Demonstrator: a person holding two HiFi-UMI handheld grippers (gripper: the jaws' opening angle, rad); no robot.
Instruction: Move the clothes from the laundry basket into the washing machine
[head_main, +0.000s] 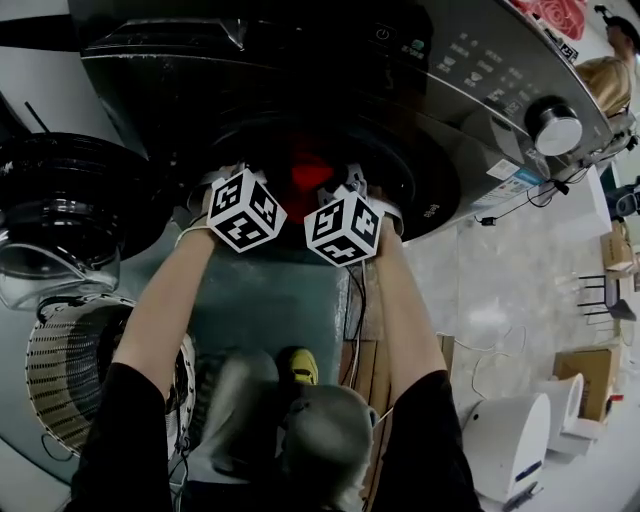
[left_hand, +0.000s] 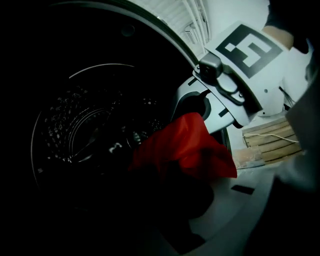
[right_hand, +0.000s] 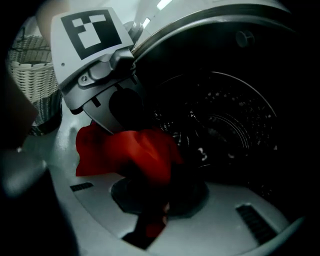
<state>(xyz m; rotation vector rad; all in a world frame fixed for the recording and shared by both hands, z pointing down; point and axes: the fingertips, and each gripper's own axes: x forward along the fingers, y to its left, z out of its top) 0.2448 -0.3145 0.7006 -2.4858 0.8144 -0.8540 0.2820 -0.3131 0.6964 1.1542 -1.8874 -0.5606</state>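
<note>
We've got the red cloth (head_main: 312, 175) bunched up right at the washer's (head_main: 300, 60) open, dark drum mouth; the white wicker basket (head_main: 60, 380) sits off left.

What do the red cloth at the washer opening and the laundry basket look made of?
The red cloth: soft matte fabric, likely woven or knit; it folds and droops limply. The basket: pale wicker or plastic, can't tell which; an open woven lattice shows.
</note>
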